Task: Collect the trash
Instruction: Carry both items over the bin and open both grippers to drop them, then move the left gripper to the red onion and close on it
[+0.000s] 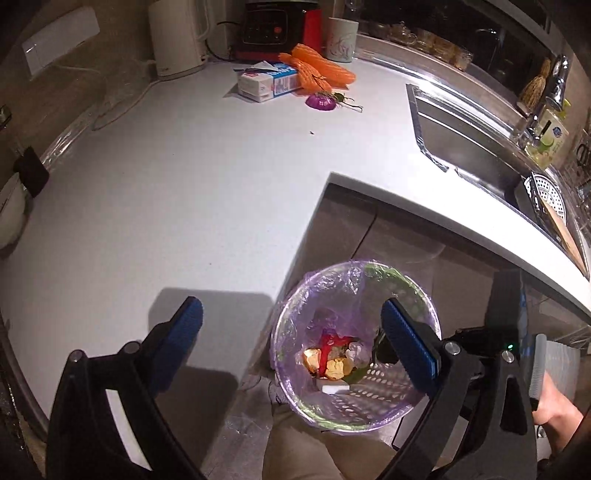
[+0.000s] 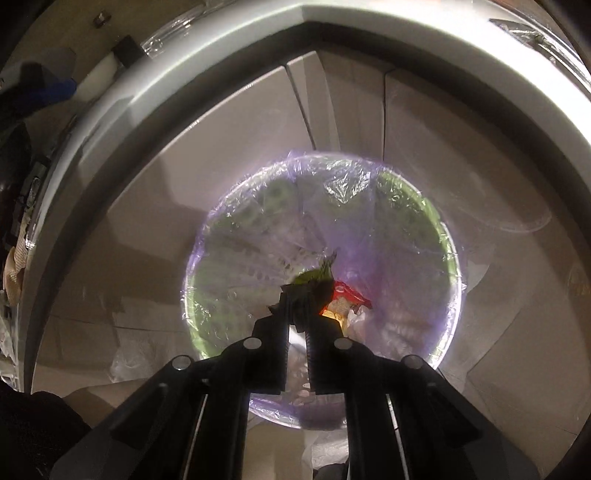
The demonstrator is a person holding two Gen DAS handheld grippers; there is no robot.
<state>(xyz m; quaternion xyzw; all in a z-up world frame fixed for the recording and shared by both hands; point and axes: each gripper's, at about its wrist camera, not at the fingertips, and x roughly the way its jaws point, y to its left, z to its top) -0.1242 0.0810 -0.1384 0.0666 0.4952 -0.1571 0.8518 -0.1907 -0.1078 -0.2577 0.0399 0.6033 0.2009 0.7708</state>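
A green bin lined with a purple bag (image 1: 295, 317) (image 2: 456, 258) stands on the floor below the counter corner. A red wrapper (image 1: 330, 343) (image 2: 349, 291), peels and paper lie at its bottom. My right gripper (image 2: 300, 295) hangs over the bin's mouth, shut on a green leafy scrap (image 2: 314, 276). My left gripper (image 1: 291, 308) is open wide and holds nothing, above the counter edge and the bin. Far back on the white counter (image 1: 184, 177) lie orange peel strips (image 1: 317, 70), a milk carton (image 1: 267, 83) and a purple onion piece (image 1: 321, 101).
A white kettle (image 1: 177, 37), a red-black appliance (image 1: 273, 29) and a mug (image 1: 341, 38) stand along the back wall. A steel sink (image 1: 472, 147) with a faucet (image 1: 557, 81) is at the right. Cabinet doors (image 2: 240, 147) rise behind the bin. A person's hand (image 1: 557, 413) shows at lower right.
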